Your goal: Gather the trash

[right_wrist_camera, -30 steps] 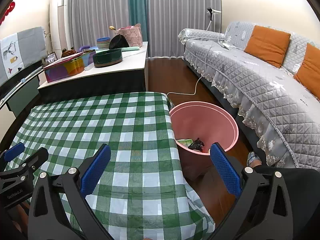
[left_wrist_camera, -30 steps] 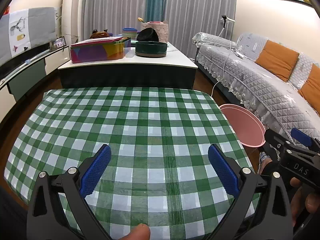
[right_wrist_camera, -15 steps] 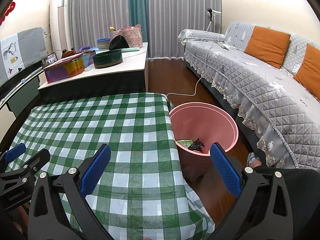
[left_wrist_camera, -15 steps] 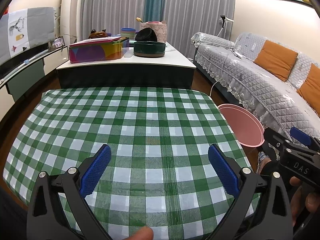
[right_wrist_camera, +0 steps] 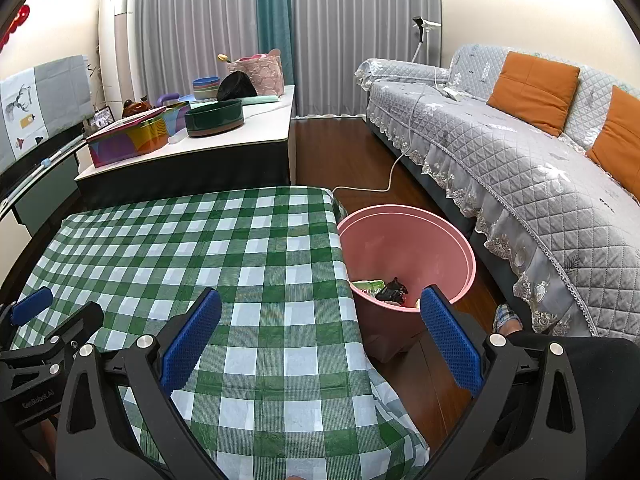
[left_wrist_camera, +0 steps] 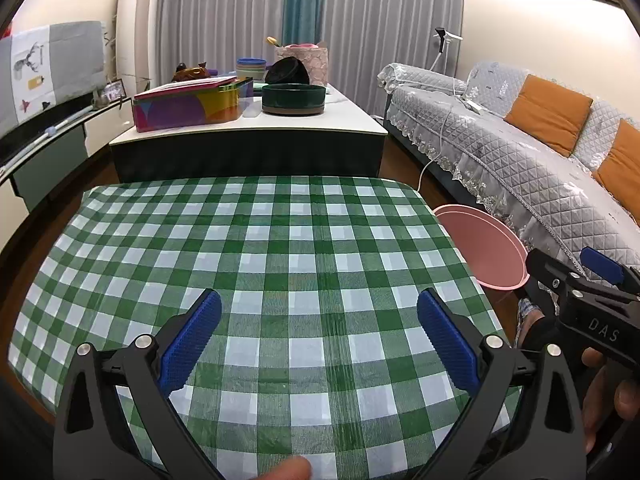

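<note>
A pink bin point(right_wrist_camera: 408, 240) stands on the floor by the right edge of a table with a green checked cloth point(right_wrist_camera: 200, 248). Inside the bin lie a green-white wrapper point(right_wrist_camera: 370, 286) and a black scrap point(right_wrist_camera: 394, 290). The bin also shows in the left wrist view point(left_wrist_camera: 480, 248). My left gripper point(left_wrist_camera: 318, 340) is open and empty above the near part of the cloth point(left_wrist_camera: 260, 240). My right gripper point(right_wrist_camera: 318, 340) is open and empty over the table's right front corner, near the bin. I see no loose trash on the cloth.
A low white table point(left_wrist_camera: 248, 128) behind holds a colourful box point(left_wrist_camera: 192, 106), a dark green bowl point(left_wrist_camera: 293, 98) and a pink basket point(left_wrist_camera: 302, 58). A grey sofa point(right_wrist_camera: 520, 160) with orange cushions runs along the right. A white cable point(right_wrist_camera: 384, 184) lies on the floor.
Both grippers have drawn back and risen slightly; the table looks a little farther away. Both stay open and empty.
</note>
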Available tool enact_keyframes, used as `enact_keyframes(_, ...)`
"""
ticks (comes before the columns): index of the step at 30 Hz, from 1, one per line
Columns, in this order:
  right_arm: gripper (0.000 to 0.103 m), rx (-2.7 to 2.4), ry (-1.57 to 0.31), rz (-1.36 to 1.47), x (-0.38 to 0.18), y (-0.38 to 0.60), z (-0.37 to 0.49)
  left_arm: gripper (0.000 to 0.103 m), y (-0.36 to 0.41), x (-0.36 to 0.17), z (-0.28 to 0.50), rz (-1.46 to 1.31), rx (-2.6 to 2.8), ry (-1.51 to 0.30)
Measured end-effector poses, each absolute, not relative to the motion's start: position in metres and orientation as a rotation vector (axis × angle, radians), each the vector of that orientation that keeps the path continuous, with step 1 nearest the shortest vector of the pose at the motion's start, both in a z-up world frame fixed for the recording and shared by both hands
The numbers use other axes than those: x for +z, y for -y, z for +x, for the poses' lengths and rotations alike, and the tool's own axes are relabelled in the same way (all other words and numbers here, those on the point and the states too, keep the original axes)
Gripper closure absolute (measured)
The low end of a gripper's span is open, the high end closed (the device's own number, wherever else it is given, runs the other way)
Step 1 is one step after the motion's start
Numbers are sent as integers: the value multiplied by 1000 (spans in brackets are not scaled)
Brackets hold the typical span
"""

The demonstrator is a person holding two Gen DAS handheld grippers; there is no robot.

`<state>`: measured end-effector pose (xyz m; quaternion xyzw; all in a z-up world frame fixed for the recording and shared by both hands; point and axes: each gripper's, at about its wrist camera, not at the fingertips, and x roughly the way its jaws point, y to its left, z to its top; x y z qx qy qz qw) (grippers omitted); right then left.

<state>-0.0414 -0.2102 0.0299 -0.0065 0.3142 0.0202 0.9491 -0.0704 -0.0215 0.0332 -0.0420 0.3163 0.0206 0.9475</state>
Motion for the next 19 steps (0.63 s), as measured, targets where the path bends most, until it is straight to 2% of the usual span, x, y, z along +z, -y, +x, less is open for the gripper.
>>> enact_keyframes(19,5,41,-639,-13,30,211,-42,8,22,33,-67,-88,51,-657)
